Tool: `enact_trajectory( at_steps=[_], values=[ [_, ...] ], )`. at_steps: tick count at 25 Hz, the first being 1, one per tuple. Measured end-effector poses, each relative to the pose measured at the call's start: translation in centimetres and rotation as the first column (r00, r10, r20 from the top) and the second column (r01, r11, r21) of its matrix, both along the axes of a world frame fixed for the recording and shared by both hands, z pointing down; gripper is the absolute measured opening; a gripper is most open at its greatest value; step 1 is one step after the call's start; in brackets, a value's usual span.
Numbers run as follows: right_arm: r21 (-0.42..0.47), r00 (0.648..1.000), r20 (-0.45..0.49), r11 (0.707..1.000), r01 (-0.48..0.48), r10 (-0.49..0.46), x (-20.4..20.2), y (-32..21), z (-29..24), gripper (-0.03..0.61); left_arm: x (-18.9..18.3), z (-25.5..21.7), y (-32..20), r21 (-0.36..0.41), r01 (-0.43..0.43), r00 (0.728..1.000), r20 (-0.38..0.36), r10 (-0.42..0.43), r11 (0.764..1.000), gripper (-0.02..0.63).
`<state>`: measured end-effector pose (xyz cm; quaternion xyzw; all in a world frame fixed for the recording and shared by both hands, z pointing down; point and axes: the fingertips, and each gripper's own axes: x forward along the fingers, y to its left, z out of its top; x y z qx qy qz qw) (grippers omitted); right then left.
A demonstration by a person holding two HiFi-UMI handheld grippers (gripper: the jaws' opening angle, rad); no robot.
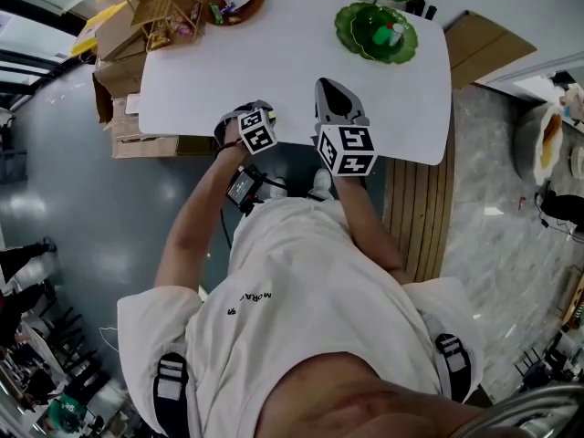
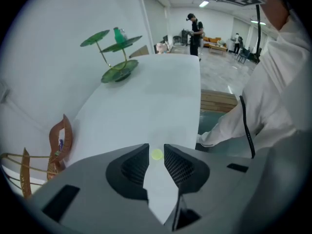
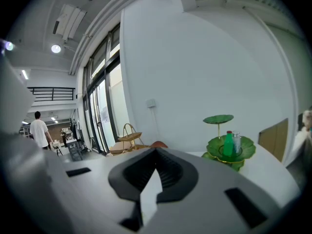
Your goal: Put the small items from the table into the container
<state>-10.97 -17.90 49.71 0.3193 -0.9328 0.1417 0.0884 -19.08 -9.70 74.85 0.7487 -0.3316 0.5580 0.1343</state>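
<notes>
1. Left tool (image 2: 156, 146): jaws spread, empty, aimed steeply down at the white surface (image 2: 146, 94).
2. Small yellow-green disc (image 2: 156, 154): lies flat on the surface, directly between the left jaw tips, touching neither; round, so no axis to align.
3. Right tool (image 3: 156, 151): jaws pressed together, empty, facing the green tiered dish (image 3: 229, 151).

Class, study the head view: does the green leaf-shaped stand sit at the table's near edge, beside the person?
No, the green stand sits at the far side of the table, away from the person.
</notes>
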Motion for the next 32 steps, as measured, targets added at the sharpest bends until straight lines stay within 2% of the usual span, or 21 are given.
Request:
enact_trajectory(
  at_steps=[7,17,26,32],
  values=[
    [0.006,1.000,-0.001,1.000,-0.013,0.013,0.6,-0.2,0.0,0.005,0.0,2.2,0.3,-0.064,-0.072,0.997,0.013,0.073,0.995,0.111],
    [-0.008,1.000,-0.013,1.000,-0.014,0.013,0.9,-0.3,0.5,0.005,-0.5,4.5,0.2,-0.140,-0.135,0.989,0.048,0.142,0.981,0.115],
    [-0.023,0.999,-0.029,0.999,-0.035,0.035,2.1,-0.6,1.0,0.005,-0.6,5.9,-0.1,-0.179,-0.129,0.990,0.030,0.137,0.975,0.105],
    [-0.021,0.998,-0.025,0.998,-0.060,0.060,3.1,-0.8,0.9,0.005,0.2,4.2,-1.0,-0.149,-0.123,0.992,0.006,0.125,0.981,0.092]
  ],
)
